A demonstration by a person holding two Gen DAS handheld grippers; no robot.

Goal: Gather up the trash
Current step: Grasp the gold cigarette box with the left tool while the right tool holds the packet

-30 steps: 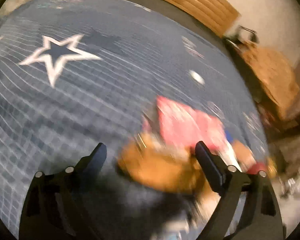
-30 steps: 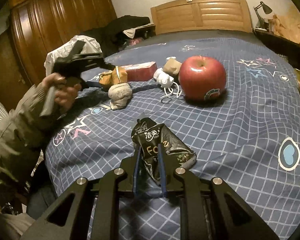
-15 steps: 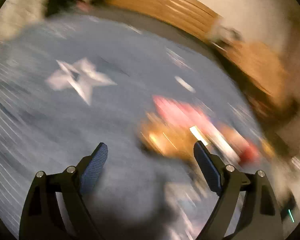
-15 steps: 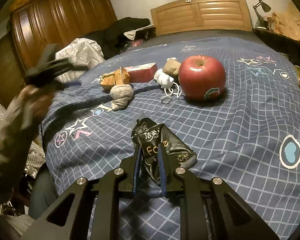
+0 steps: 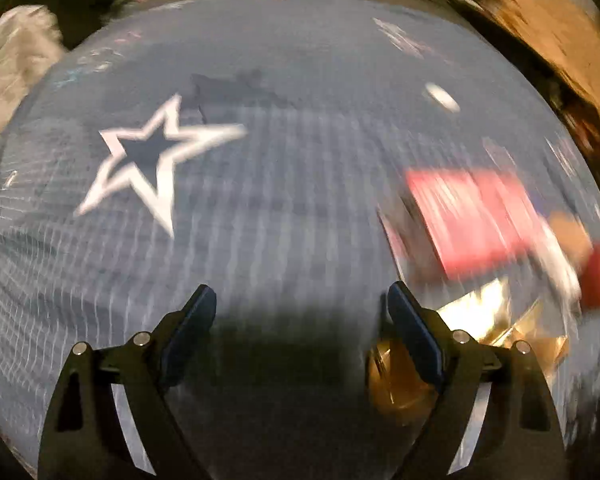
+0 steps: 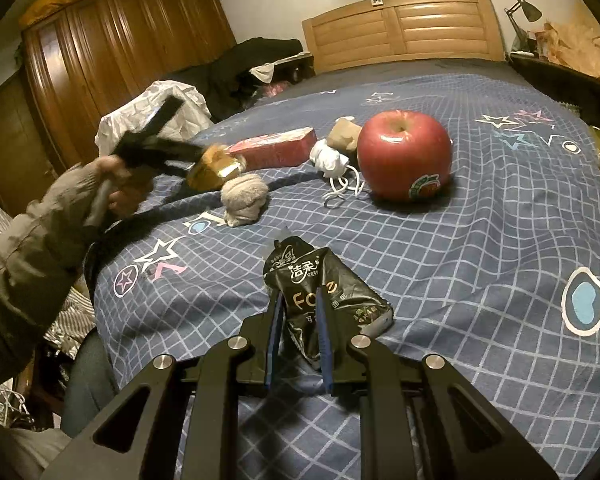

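Closest, the right gripper [image 6: 298,308], black with blue pads, pinches a crumpled, glossy black tissue packet [image 6: 324,300] that rests on a bed [image 6: 480,264] covered in soft navy cloth with a white grid and star prints. Beyond it lies a balled grey sock [image 6: 245,199]. Past that, the left gripper [image 5: 300,312], held in a hand [image 6: 116,184] with a padded sleeve, hangs wide apart above the cover with nothing between its pads; a shiny gold wrapper [image 6: 210,166] sits just beside its right finger. Farther on are a flat red box [image 6: 274,148], a white crumpled mask [image 6: 332,162] with loops, a brown paper wad [image 6: 344,134] and a smooth round red apple [image 6: 404,154]. A slatted wooden headboard [image 6: 404,34] stands behind.
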